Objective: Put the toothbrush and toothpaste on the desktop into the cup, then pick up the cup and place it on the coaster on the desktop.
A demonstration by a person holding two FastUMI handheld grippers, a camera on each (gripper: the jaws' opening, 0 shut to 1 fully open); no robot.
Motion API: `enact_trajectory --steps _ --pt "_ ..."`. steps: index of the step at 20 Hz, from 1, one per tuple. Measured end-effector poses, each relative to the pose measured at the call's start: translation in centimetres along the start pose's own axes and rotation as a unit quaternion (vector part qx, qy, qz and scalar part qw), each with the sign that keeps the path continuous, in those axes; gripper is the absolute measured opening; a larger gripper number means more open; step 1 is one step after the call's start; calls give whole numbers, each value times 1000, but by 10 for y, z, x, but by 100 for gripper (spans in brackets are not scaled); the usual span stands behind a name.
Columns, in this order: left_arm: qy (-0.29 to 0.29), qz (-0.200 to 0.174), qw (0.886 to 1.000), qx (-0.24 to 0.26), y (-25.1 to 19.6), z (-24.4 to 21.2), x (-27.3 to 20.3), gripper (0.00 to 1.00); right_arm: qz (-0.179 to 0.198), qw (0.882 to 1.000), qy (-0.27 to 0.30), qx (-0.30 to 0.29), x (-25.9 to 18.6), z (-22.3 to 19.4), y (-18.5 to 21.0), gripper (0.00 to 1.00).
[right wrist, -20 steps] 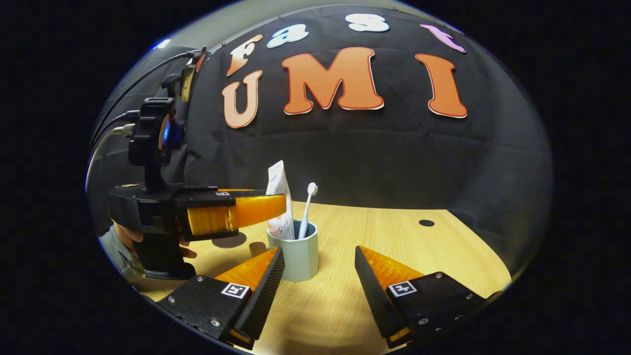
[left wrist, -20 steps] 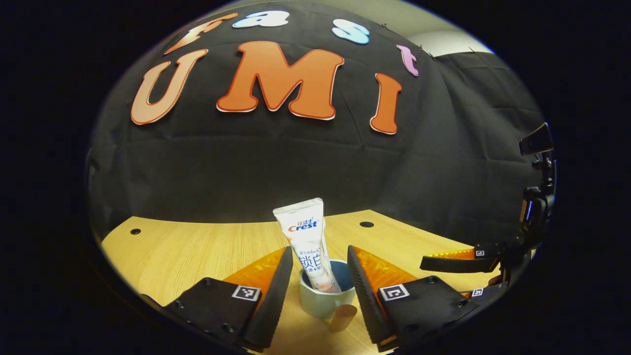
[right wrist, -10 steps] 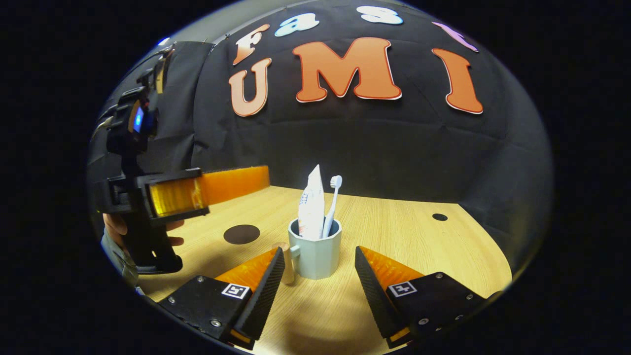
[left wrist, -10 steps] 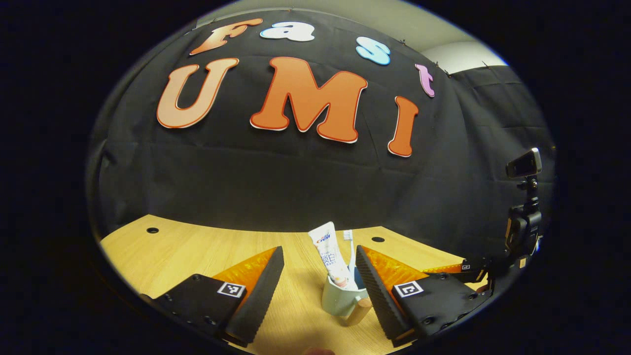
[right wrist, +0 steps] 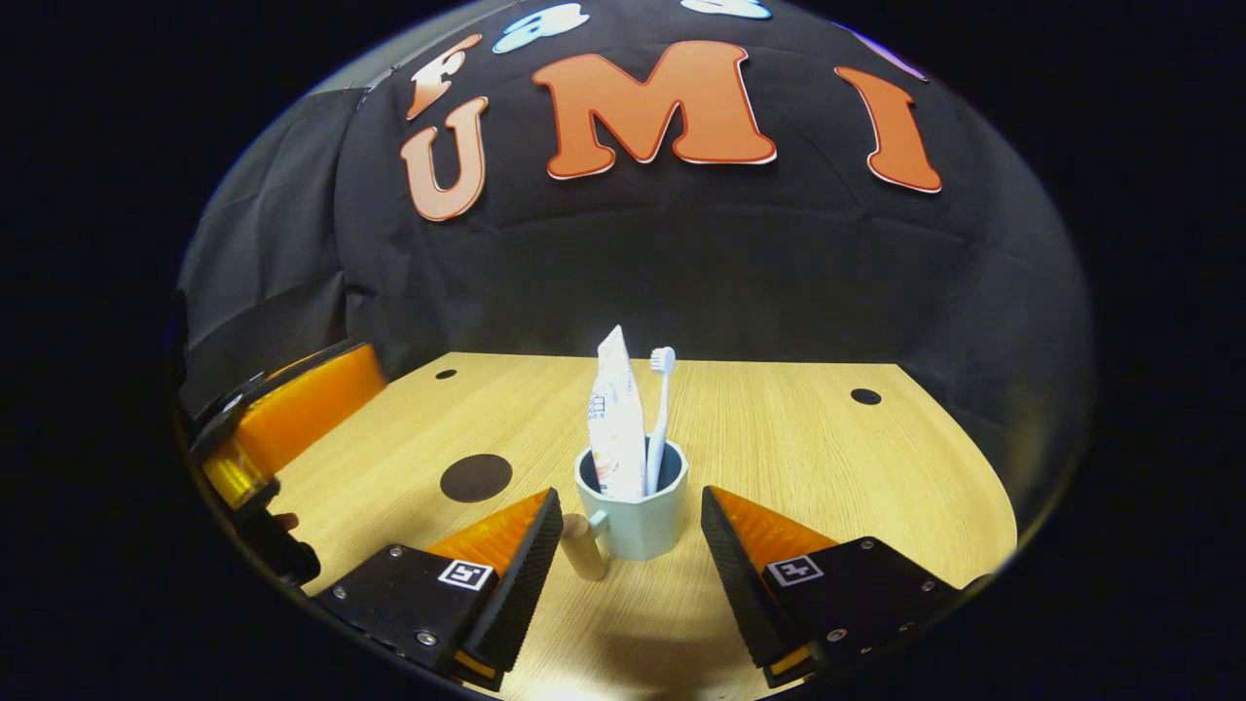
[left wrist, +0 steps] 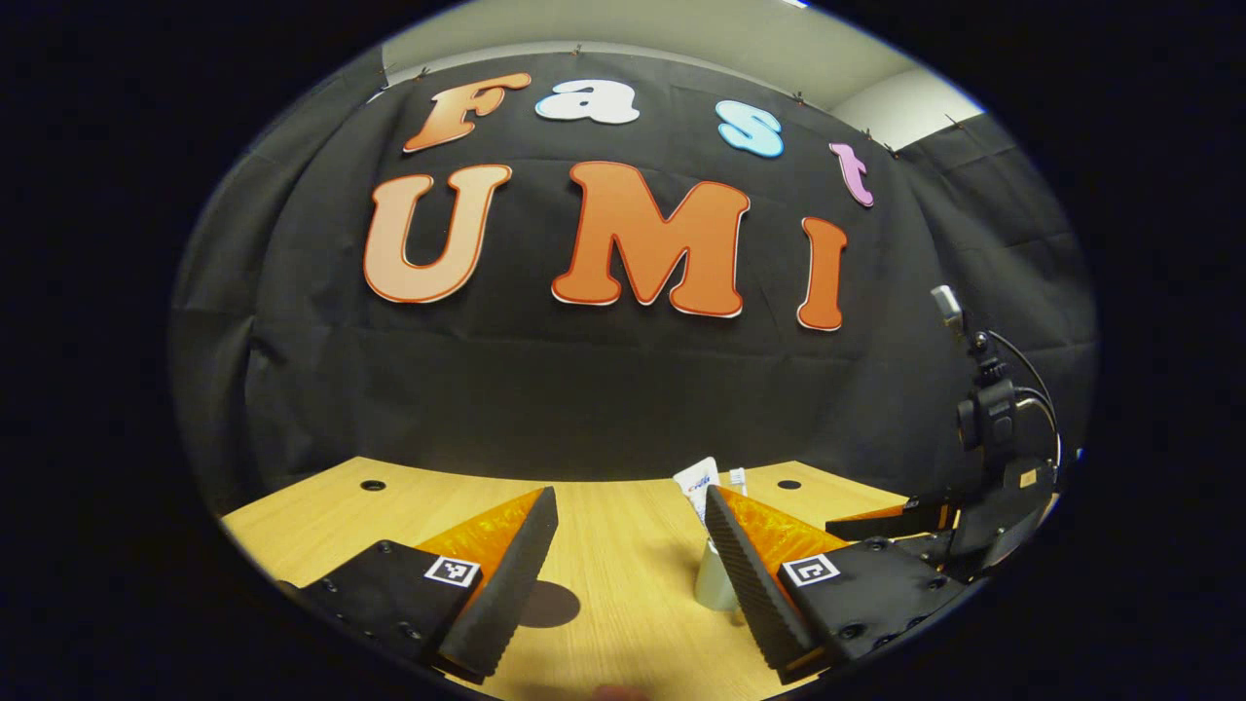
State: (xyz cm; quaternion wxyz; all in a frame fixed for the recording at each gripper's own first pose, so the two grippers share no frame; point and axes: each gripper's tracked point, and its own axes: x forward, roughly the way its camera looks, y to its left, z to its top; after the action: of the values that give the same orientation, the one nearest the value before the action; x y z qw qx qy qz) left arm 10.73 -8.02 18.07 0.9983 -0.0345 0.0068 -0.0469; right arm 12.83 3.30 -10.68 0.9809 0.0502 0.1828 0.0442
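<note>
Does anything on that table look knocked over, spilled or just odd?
Nothing stands out. The cup stands upright on the table, toothpaste and toothbrush standing inside it, apart from the dark round coaster.

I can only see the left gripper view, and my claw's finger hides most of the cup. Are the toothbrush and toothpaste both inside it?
Observer: Yes. The toothbrush and toothpaste both stand upright in the cup.
Operator: Is the other claw holding the cup?
Observer: No. The right claw is open, and the cup stands between its fingers, not gripped.
Operator: Is the cup on the coaster?
Observer: Not yet. The dark round coaster lies bare on the desktop, apart from the cup.
</note>
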Motion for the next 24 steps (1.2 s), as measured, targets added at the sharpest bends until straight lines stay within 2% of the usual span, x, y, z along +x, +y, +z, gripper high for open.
enact_trajectory --steps 2,5,6,9,10,12,13,14,19,21,22,23,24 --pt "-2 17 1000 7 13 1 -7 97 -7 1000 14 7 3 2 0 87" --pt "-2 41 999 12 36 1 -21 97 -17 999 35 8 10 5 2 87" --pt "-3 49 999 14 44 1 -26 100 -20 999 41 3 11 6 3 87" --pt "-6 67 997 21 60 4 -39 97 -24 997 70 -3 0 3 10 87" --pt "-6 73 997 23 66 3 -42 100 -21 996 88 4 2 -3 13 87" --pt "-9 74 997 17 71 4 -48 97 -37 993 114 5 4 -11 9 87" --pt "-9 74 997 13 74 3 -50 100 -37 992 121 8 5 -8 10 87" --pt "-8 75 997 10 77 0 -54 97 -40 991 131 10 7 -9 10 87" --pt "3 82 997 -4 92 -12 -66 97 -49 984 171 -9 13 -15 14 86" --pt "5 83 996 -11 98 -16 -69 97 -47 979 198 -6 14 -28 19 85" --pt "5 85 996 -13 101 -17 -71 100 -51 977 208 -9 16 -34 18 84" --pt "6 85 996 -14 103 -17 -72 97 -57 975 216 -11 18 -38 15 83" --pt "6 86 996 -17 106 -18 -74 100 -60 973 223 -5 20 -41 15 83"
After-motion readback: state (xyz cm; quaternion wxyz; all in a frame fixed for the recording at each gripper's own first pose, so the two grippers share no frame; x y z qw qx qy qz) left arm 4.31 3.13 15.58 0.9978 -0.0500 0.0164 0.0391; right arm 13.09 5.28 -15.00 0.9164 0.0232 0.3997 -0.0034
